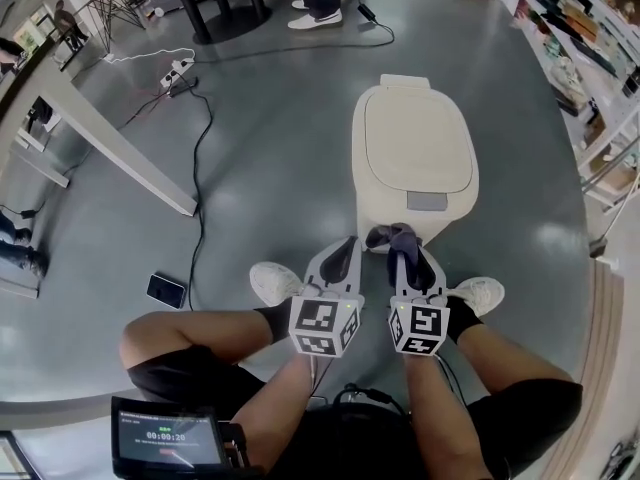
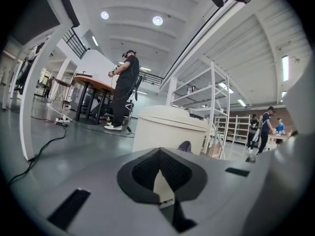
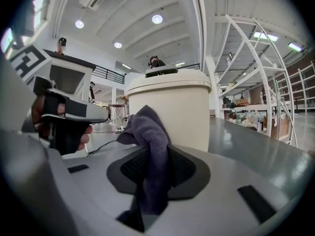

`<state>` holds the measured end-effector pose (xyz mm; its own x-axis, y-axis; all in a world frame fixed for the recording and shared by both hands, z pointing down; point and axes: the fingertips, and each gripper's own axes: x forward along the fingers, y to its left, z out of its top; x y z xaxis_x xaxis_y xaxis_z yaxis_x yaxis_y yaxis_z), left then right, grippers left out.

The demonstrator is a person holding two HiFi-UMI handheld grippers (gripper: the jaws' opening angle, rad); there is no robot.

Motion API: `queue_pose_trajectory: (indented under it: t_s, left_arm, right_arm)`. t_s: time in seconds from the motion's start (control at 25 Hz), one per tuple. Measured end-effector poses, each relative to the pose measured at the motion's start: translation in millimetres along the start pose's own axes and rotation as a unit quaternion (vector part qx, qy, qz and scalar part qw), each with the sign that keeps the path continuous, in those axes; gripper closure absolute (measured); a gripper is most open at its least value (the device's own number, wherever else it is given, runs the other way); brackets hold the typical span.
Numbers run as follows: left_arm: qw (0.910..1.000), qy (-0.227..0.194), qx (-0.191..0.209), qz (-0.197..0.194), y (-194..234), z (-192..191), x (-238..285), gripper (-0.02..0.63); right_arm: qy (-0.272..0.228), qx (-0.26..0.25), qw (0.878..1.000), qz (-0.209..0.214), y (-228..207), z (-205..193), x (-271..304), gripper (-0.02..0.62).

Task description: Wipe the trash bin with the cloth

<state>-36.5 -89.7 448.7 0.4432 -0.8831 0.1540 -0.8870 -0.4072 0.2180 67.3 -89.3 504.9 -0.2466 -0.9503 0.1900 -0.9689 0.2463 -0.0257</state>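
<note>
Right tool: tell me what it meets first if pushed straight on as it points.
Probably the trash bin's front wall, dead ahead; the cloth clamped in the right tool would touch it first. Gap unclear.

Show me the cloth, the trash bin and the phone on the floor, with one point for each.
cloth [image 3: 150, 141]: right gripper view, middle of the upright fold.
trash bin [image 1: 415, 153]: head view, middle of its closed lid.
phone [image 1: 166, 290]: head view, middle of its dark face.
</note>
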Motion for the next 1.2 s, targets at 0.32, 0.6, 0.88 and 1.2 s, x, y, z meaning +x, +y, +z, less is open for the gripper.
queue_pose_trajectory:
  t_s: [0.32, 0.6, 0.88, 1.2]
  left_arm:
    - [0.9984, 0.008, 0.035, -0.044, -46, -7, 12, 0.609]
    - [0.9978, 0.015, 0.023, -0.061, -60, -17, 20, 0.609]
    - [0.9971, 0.026, 0.033, -0.063, -62, -29, 23, 0.609]
    - [0.9997, 0.019, 0.005, -0.014, -19, -21, 21, 0.609]
  right_arm:
    - [0.002, 0.007, 1.0, -0.029, -30, 1, -6, 0.505]
    - [0.003, 0.026, 0.998, -0.057, -56, -6, -8, 0.505]
    - [0.004, 0.037, 0.995, -0.088, -83, -9, -15, 0.505]
    - [0.01, -0.006, 0.998, -0.06, -55, -16, -26, 0.505]
